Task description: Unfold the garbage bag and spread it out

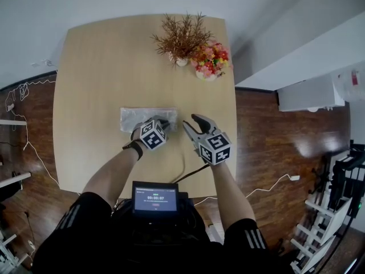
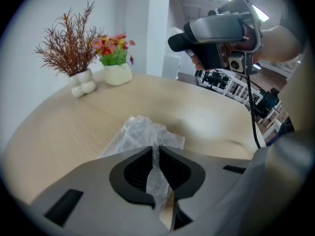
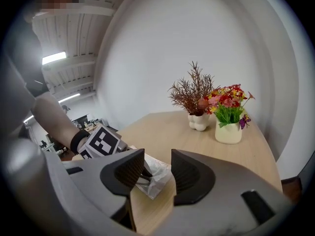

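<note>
A folded clear plastic garbage bag (image 1: 137,117) lies flat on the wooden table (image 1: 97,67), just beyond my hands. My left gripper (image 1: 164,122) is at the bag's right end. In the left gripper view its jaws (image 2: 155,154) are shut on a crumpled strip of the bag (image 2: 140,134), which runs up between the pads. My right gripper (image 1: 193,123) hovers just right of the bag, open, with nothing between its jaws (image 3: 157,156). Through that gap I see the bag's end (image 3: 156,173) and the left gripper's marker cube (image 3: 101,144).
A vase of dried brown twigs (image 1: 181,39) and a pot of bright flowers (image 1: 208,61) stand at the table's far edge. A small screen (image 1: 154,197) sits at my waist, and a cable (image 1: 182,170) runs across the near edge. Wooden floor surrounds the table.
</note>
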The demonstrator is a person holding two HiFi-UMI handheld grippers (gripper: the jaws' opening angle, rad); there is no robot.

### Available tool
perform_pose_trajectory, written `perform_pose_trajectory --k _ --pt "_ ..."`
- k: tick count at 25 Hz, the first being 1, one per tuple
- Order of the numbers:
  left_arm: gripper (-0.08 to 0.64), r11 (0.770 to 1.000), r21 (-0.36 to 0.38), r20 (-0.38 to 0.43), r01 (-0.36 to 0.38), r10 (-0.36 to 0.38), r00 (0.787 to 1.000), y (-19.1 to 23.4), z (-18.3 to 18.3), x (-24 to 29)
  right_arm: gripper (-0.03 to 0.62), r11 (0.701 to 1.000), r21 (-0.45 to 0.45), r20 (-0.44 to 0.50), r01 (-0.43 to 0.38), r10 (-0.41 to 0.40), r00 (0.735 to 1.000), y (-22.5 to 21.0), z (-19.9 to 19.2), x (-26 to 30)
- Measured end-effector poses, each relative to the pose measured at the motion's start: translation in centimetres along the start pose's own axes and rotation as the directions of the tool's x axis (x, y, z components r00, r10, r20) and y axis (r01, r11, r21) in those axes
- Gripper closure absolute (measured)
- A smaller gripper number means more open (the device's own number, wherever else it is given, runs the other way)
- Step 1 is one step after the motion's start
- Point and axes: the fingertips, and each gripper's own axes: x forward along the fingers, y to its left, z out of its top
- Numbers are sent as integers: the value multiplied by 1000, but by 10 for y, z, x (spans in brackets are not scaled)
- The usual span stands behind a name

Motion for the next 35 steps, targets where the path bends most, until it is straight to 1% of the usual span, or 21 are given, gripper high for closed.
perform_pose_trajectory --k 5,7,9,11,13,17,21,26,30,33,35 --pt "537 999 -43 37 6 -4 999 3 2 -6 402 1000 -8 -11 -12 12 1000 6 -2 6" --pt "538 997 -74 87 20 -14 996 4 9 -16 402 1000 -14 -17 -15 15 1000 8 -3 8" --pt "538 993 -108 161 42 -24 987 5 21 -32 402 1000 -17 -30 -21 21 999 12 -6 12" --pt "538 988 -142 234 60 -25 972 9 28 -46 402 999 -31 -62 -32 30 998 15 -15 20" --pt "538 985 -162 295 59 -9 956 16 27 -56 402 997 -67 -121 -48 39 992 17 -29 32" --pt "538 978 -200 392 50 34 919 29 32 -86 402 982 -166 -245 -91 49 968 20 -55 57" --pt "538 966 -254 469 57 72 880 37 36 -119 402 965 -228 -335 -128 45 941 21 -74 79" --pt "538 962 -274 528 21 132 839 47 36 -156 402 954 -267 -417 -138 15 909 21 -94 99" --pt "538 945 -327 569 11 188 801 61 27 -185 402 946 -292 -493 -143 -21 870 23 -109 102" --pt "538 927 -376 583 -4 240 776 74 12 -208 397 937 -317 -498 -145 -34 866 23 -113 104" --pt "538 917 -397 584 -29 277 763 84 -1 -226 388 931 -333 -501 -151 -39 865 24 -113 105"
